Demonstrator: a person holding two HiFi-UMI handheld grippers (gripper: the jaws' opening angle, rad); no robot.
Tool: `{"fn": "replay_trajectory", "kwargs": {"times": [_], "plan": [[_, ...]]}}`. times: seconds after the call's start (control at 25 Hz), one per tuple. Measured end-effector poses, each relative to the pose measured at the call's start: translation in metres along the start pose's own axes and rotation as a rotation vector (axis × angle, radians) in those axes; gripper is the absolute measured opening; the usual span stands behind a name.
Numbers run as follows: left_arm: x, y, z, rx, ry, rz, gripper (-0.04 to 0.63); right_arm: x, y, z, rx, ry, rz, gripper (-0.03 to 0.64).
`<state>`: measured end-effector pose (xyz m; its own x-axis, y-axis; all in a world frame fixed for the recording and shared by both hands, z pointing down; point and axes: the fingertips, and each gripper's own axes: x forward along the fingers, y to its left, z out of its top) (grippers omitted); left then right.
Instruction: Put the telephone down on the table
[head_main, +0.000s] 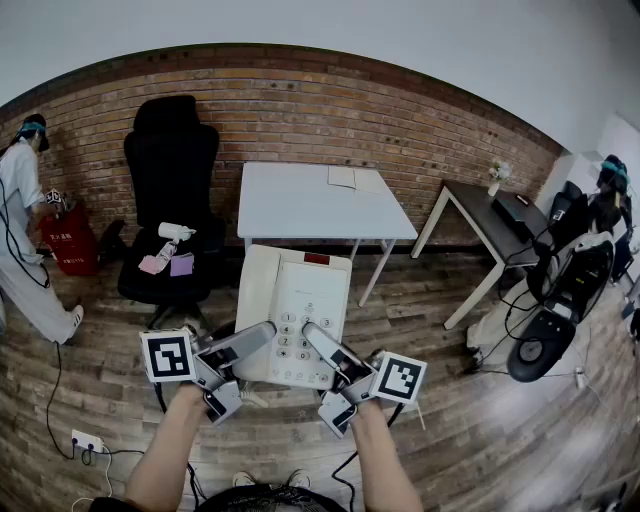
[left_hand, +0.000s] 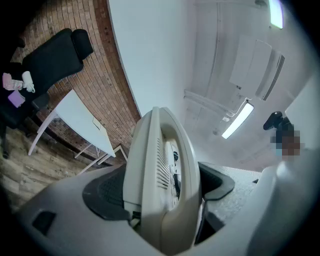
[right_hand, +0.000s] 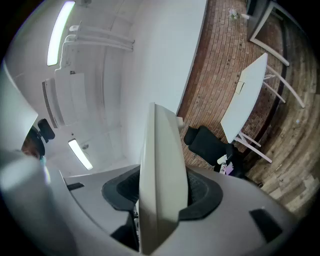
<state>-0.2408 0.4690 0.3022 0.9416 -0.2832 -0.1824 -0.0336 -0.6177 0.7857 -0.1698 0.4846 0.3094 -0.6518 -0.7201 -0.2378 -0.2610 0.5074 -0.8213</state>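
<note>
Fingers (head_main: 243, 342) of left gripper (head_main: 264, 331) and right gripper (head_main: 311, 331) both clamped on cream telephone (head_main: 302, 292) — over plank floor (head_main: 470, 430), white table (head_main: 300, 205) and brick wall (head_main: 330, 110) beyond.

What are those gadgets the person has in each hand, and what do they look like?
The left gripper and right gripper look alike: pale grey fingers lined with black textured pads. Each carries a white cube printed with black square markers. The forearms are bare, with no sleeves in view.
</note>
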Motion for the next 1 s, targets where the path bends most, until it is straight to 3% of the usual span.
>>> {"fn": "replay_trajectory", "kwargs": {"times": [0.32, 0.6, 1.0], "plan": [[0.017, 0.014, -0.004, 0.003, -0.006, -0.006, 0.422, -0.005, -0.017, 0.012, -0.011, 0.001, 0.003, 0.181], [0.08, 0.006, -0.024, 0.004, -0.015, 0.02, 0.422, -0.046, -0.031, 0.061, 0.009, 0.016, 0.021, 0.181], [0.125, 0.025, -0.024, 0.002, -0.012, 0.045, 0.422, -0.056, -0.062, 0.098, 0.033, 0.02, 0.032, 0.181]]}}
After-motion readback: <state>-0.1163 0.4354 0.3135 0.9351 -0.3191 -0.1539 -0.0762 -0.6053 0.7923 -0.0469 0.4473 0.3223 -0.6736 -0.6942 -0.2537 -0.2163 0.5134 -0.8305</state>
